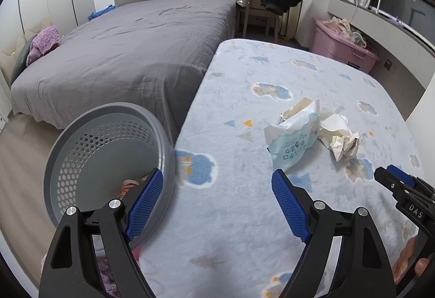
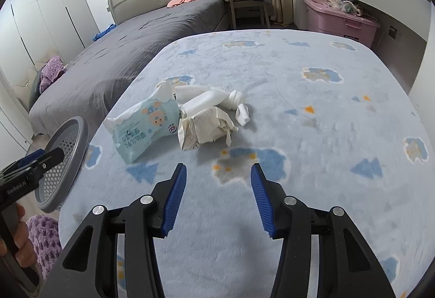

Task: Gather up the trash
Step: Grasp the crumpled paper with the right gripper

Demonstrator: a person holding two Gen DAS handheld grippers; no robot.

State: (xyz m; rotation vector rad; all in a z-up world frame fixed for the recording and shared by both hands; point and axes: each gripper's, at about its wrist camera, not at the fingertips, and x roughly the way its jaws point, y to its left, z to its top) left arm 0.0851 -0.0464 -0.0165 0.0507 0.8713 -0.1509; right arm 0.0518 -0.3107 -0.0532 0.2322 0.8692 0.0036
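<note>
Trash (image 2: 187, 118) wrapper print unreadable; gripper (image 1: 391, 181) reads "DAS"

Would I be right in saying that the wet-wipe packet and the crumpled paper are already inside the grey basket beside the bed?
Not quite. The wet-wipe packet and crumpled paper lie on the cloud-print blanket, as the right wrist view shows. The grey basket does stand beside the bed.

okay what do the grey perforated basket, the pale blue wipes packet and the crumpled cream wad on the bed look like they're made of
Grey perforated round basket: looks like moulded plastic, matte, with even punched holes and a smooth rim. Pale blue printed wipes packet: seems thin plastic film, slightly glossy, creased and sagging. Crumpled cream wad: probably paper or tissue, matte, holding sharp folds; which one is unclear.
</note>
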